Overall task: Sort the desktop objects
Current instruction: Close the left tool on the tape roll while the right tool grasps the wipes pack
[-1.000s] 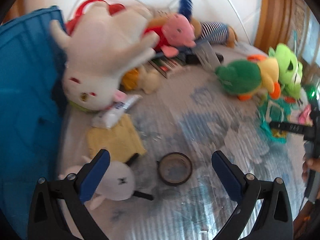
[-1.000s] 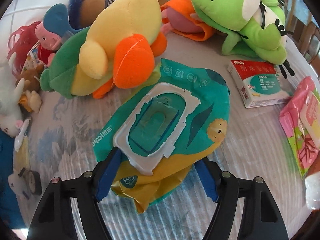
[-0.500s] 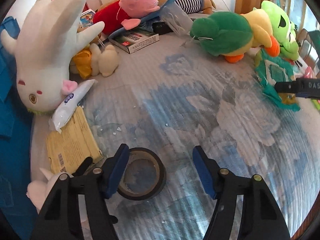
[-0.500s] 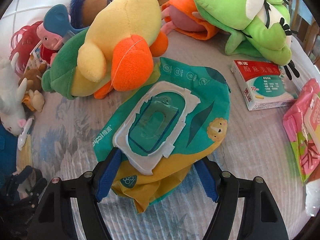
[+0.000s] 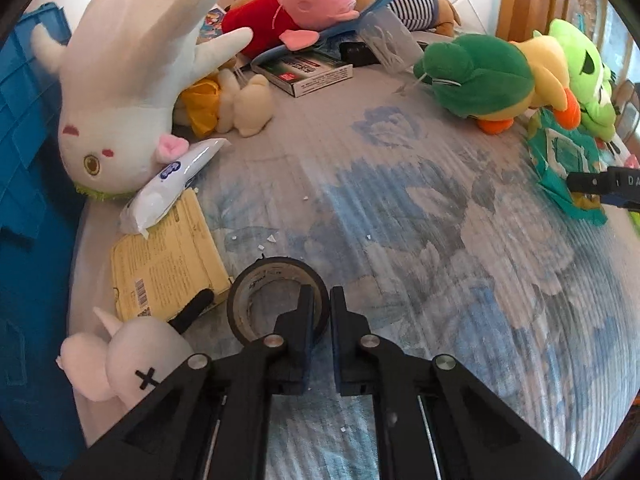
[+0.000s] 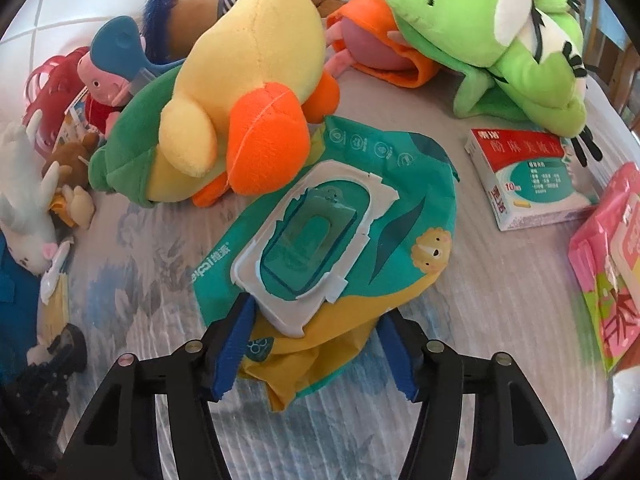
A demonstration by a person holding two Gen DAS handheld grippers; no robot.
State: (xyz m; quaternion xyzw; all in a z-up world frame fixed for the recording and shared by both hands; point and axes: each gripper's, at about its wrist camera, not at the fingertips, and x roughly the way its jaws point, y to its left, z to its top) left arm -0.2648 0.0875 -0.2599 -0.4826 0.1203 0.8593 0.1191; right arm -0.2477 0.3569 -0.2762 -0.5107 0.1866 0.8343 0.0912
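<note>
A black tape roll [image 5: 256,280] lies flat on the blue-flowered cloth. My left gripper [image 5: 321,296] is shut on the roll's right wall, one finger inside the ring and one outside. A teal and yellow wet-wipes pack [image 6: 404,184] with a white lid lies beside the duck plush. My right gripper [image 6: 316,332] straddles the pack's yellow near end. Its jaws are closing, and both blue pads press on the bunched wrapper. In the left wrist view the same pack [image 5: 560,152] shows at the far right with the right gripper's tip [image 5: 600,182] on it.
A blue crate [image 5: 24,120] borders the left edge. Around the roll lie a small white plush [image 5: 128,356], a yellow packet [image 5: 168,264] and a white tube [image 5: 176,172]. A duck plush [image 6: 224,112], frog plush [image 6: 500,40], medicine box [image 6: 528,184] and pink pack [image 6: 612,248] ring the wipes.
My left gripper came down over the tape roll and went from wide open to shut on its wall. My right gripper's jaws narrowed on the wipes pack, bunching it.
</note>
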